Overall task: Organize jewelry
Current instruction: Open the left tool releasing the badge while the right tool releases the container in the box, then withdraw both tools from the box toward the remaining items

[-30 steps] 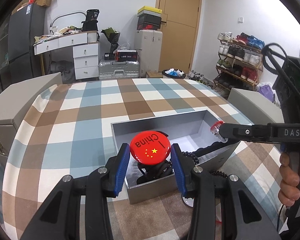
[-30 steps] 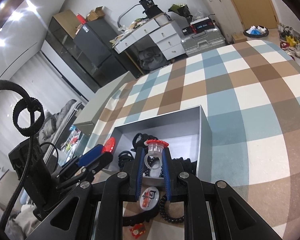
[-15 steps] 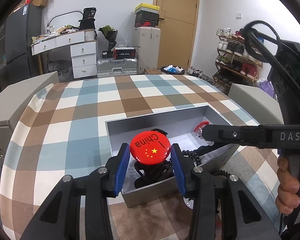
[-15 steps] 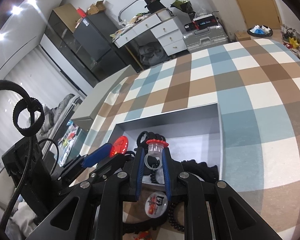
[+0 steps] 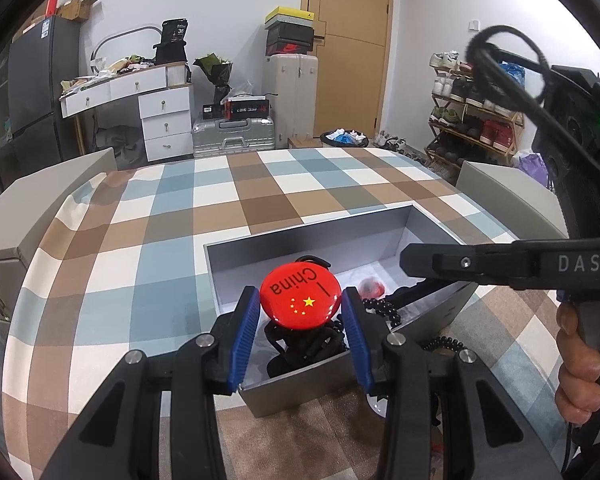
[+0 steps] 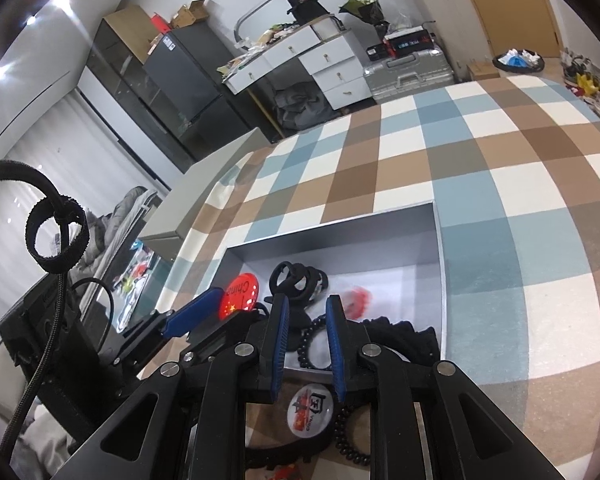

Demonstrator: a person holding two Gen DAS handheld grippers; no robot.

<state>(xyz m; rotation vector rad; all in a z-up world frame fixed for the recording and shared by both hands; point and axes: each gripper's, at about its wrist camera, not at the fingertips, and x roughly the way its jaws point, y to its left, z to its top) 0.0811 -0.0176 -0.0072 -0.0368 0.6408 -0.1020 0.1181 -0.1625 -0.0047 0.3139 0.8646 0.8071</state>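
Observation:
My left gripper (image 5: 300, 306) is shut on a round red "I China" badge (image 5: 301, 297) and holds it over the near left part of a grey open box (image 5: 236, 264); the badge also shows in the right wrist view (image 6: 240, 295). My right gripper (image 6: 307, 316) is open and empty above the box's near wall (image 6: 442, 280). A small red-capped clear trinket (image 6: 357, 300), blurred, lies on the box floor just ahead of it; it also shows in the left wrist view (image 5: 371, 287). Black hair ties (image 6: 296, 280) and a black bead bracelet (image 6: 312, 340) lie inside the box.
The box stands on a blue, brown and white checked tablecloth (image 5: 140, 240). A white round badge (image 6: 311, 411), a bead string (image 6: 346, 440) and a black band lie on the cloth under my right gripper. Grey chair backs (image 5: 40, 196) flank the table.
My right gripper has opened and let go of the red-capped trinket, which has dropped into the box. My left gripper still holds the red badge over the box.

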